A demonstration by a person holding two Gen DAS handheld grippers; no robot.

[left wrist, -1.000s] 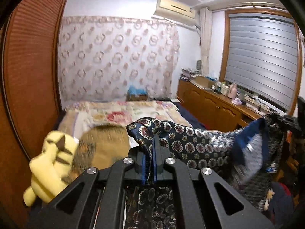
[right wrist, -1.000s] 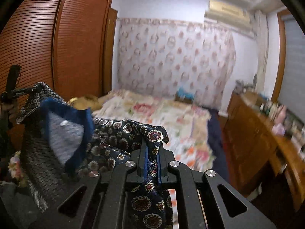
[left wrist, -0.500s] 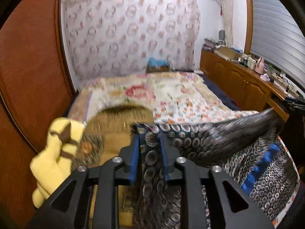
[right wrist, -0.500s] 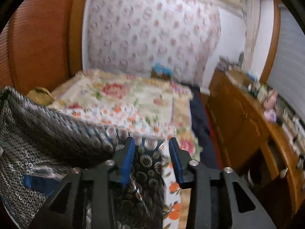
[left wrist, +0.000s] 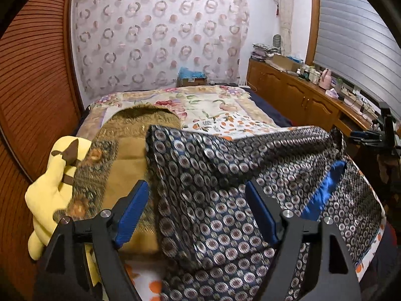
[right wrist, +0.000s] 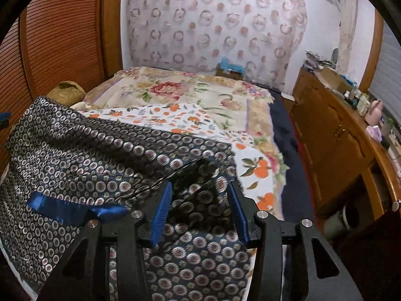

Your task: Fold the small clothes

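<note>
My left gripper (left wrist: 198, 212) has just been spreading its jaws and stands wide, and my right gripper (right wrist: 200, 210) has been parting too, less far; the patterned garment (left wrist: 225, 175) runs between both pairs but neither pinches it. It lies loosely dropped on the near end of the bed (left wrist: 213, 105), creased, its blue lining (left wrist: 323, 188) showing. To fold well I'd first smooth it flat, then retake two corners evenly — no dragging. Beyond the bed's far end sits a cardboard box (left wrist: 191, 81) holding something blue — I cannot tell what
</note>
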